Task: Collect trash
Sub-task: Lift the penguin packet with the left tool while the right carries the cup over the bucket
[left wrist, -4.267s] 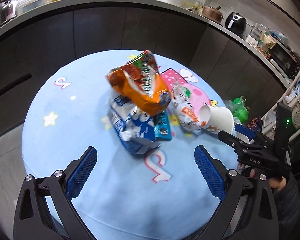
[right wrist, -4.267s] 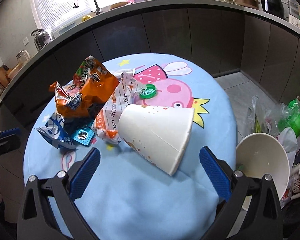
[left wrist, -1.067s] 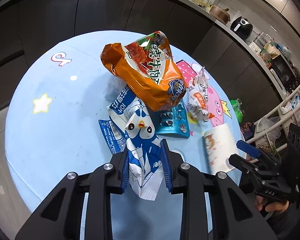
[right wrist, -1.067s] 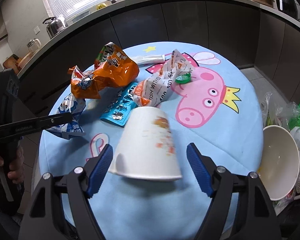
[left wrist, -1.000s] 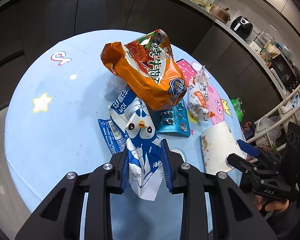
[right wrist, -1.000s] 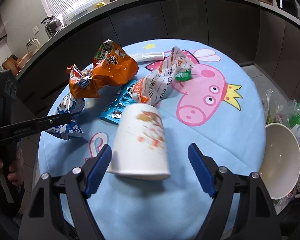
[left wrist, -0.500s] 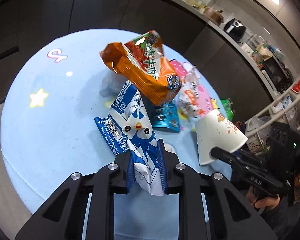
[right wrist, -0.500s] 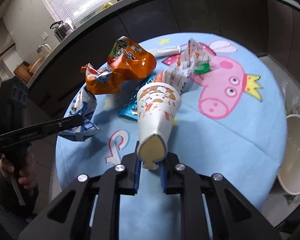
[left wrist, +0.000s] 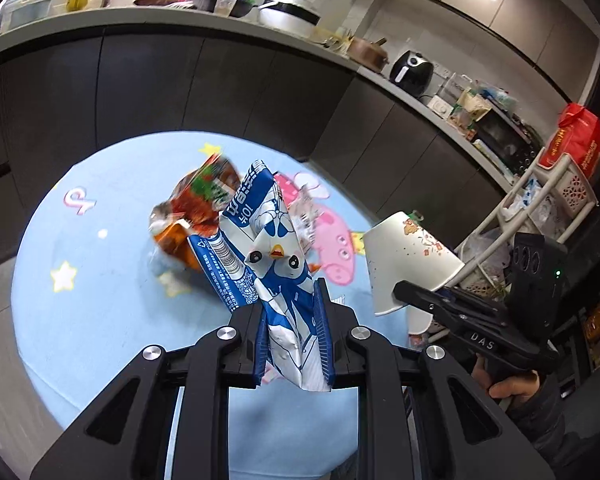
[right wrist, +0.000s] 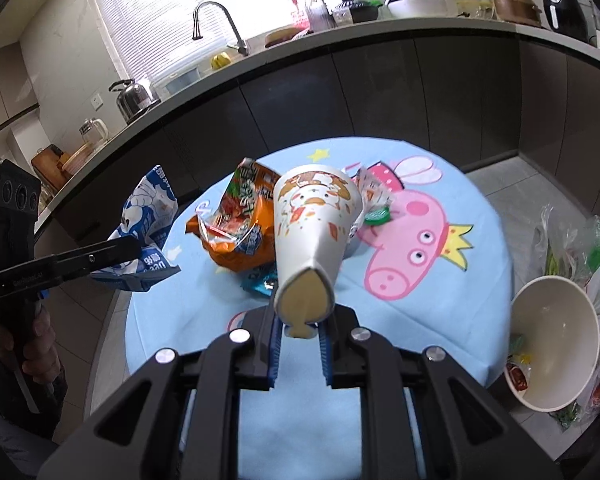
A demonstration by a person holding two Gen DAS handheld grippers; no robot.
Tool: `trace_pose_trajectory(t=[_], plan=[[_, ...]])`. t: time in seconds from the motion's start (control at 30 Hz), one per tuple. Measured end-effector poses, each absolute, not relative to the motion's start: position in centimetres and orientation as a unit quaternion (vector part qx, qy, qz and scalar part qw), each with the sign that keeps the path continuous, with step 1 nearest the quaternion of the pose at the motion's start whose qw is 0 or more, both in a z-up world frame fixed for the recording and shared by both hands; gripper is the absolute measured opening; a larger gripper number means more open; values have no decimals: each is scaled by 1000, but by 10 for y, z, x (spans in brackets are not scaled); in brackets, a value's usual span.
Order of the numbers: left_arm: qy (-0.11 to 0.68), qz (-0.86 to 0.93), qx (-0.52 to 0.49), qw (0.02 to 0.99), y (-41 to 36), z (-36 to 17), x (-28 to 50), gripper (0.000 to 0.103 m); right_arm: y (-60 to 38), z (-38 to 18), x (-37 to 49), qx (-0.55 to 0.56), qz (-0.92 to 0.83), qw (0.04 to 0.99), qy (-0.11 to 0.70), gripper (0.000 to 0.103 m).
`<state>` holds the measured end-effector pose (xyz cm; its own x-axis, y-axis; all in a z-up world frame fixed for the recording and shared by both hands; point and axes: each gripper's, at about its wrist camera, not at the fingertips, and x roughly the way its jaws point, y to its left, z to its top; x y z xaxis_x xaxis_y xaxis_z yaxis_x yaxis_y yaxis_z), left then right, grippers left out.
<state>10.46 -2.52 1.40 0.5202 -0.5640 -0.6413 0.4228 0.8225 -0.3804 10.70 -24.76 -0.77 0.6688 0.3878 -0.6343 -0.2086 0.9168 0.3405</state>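
Left gripper (left wrist: 290, 330) pinches the blue-and-white wrapper (left wrist: 272, 256) – clear of the worktop (left wrist: 80, 280). Right gripper (right wrist: 300, 346) squeezes the paper cup (right wrist: 312, 232) rim flat – fingers nearly together

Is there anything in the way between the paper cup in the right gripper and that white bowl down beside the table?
Nothing visible blocks it. The paper cup is pinched in the right gripper, clear of the table; the white bowl sits off the table's right edge, open air between.
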Motion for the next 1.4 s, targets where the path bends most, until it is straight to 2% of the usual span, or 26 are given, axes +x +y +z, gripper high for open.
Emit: trace_pose_trajectory(t=[0.3, 0.53, 0.93, 1.4], plan=[[365, -340, -55, 865, -83, 48, 114, 19, -282, 11, 99, 134, 131, 921, 342, 17], [363, -388, -27, 846, -147, 51, 125, 19, -326, 11, 83, 154, 84, 928, 328, 18], [394, -447, 19, 803, -267, 24, 139, 19, -421, -20, 49, 206, -20, 924, 322, 18], [445, -466, 79, 760, -369, -36, 148, 19, -483, -99, 42, 258, -63, 891, 370, 20]])
